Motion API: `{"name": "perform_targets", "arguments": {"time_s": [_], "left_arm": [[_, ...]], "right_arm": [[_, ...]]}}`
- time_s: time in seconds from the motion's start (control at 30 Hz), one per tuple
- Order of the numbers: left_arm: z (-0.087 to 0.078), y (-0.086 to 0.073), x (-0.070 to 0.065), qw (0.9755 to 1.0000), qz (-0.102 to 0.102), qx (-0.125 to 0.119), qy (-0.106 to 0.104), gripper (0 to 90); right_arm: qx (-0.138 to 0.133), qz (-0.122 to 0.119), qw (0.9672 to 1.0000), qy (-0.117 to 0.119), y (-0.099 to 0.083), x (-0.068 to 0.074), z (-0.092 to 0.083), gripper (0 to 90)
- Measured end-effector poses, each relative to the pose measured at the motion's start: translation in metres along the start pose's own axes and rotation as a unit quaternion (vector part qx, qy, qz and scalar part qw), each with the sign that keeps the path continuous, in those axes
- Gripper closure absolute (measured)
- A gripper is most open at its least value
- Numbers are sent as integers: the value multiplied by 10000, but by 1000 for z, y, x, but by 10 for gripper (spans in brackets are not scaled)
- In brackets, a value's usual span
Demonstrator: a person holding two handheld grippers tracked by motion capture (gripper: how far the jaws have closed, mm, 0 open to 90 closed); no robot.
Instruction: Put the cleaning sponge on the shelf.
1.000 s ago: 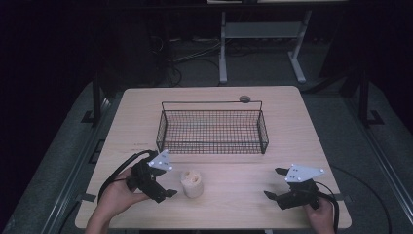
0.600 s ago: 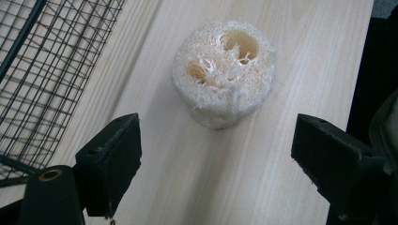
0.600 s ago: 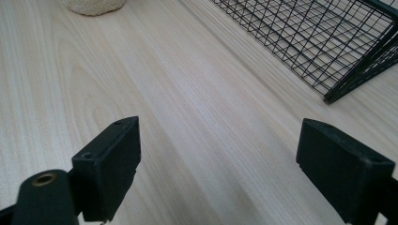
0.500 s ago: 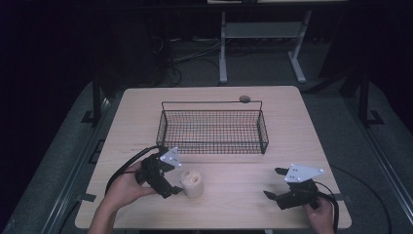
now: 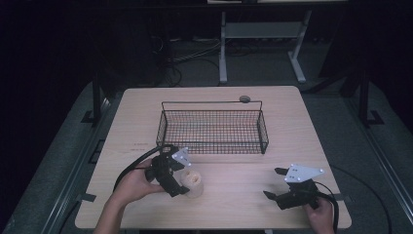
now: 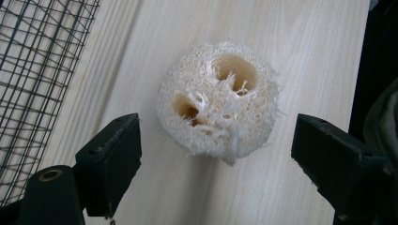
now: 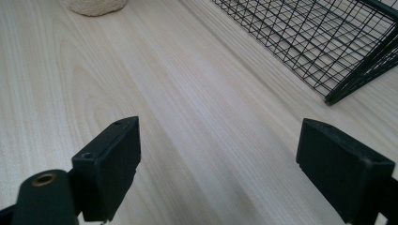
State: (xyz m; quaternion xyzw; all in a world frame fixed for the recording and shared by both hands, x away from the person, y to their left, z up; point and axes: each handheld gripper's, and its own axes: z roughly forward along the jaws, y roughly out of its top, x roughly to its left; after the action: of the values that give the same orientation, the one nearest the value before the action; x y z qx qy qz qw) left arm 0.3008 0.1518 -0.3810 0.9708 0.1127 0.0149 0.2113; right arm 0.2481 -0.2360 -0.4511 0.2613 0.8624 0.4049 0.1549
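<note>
A pale, fibrous loofah sponge [image 6: 218, 97] with two holes in its top stands on the wooden table [image 5: 229, 192], also seen in the high view as the loofah [image 5: 193, 182]. My left gripper [image 5: 178, 180] is open, its jaws on either side of the loofah without touching it. A person's hand holds it from the lower left. My right gripper [image 5: 274, 184] is open near the front right of the table, above bare wood. In the right gripper view the loofah [image 7: 96, 6] shows at the top edge.
A black wire basket [image 5: 213, 127] stands in the middle of the table, and its mesh [image 6: 33, 70] lies close to my left gripper. The basket's corner [image 7: 338, 44] is ahead of my right gripper. A small round grey thing [image 5: 244, 99] lies behind the basket.
My left gripper has moved to the right and forward, so that its open jaws now stand around the loofah. The right gripper has stayed in place.
</note>
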Motion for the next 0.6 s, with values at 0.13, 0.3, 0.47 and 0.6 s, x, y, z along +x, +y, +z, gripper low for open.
{"name": "perform_targets", "arguments": {"time_s": [0.13,0.3,0.47,0.6], "left_arm": [[3,3,1,10000,-4,41,-7,158],[7,5,1,10000,0,25,-71,158],[12,6,2,9999,-18,19,-124,159],[15,7,3,9999,0,32,-164,159]], "right_arm": [[-3,-2,10000,0,0,0,0,135],[-6,-6,10000,-8,0,0,-1,136],[-15,-14,10000,-20,0,0,-1,136],[-14,-12,10000,-27,0,-1,-1,136]]}}
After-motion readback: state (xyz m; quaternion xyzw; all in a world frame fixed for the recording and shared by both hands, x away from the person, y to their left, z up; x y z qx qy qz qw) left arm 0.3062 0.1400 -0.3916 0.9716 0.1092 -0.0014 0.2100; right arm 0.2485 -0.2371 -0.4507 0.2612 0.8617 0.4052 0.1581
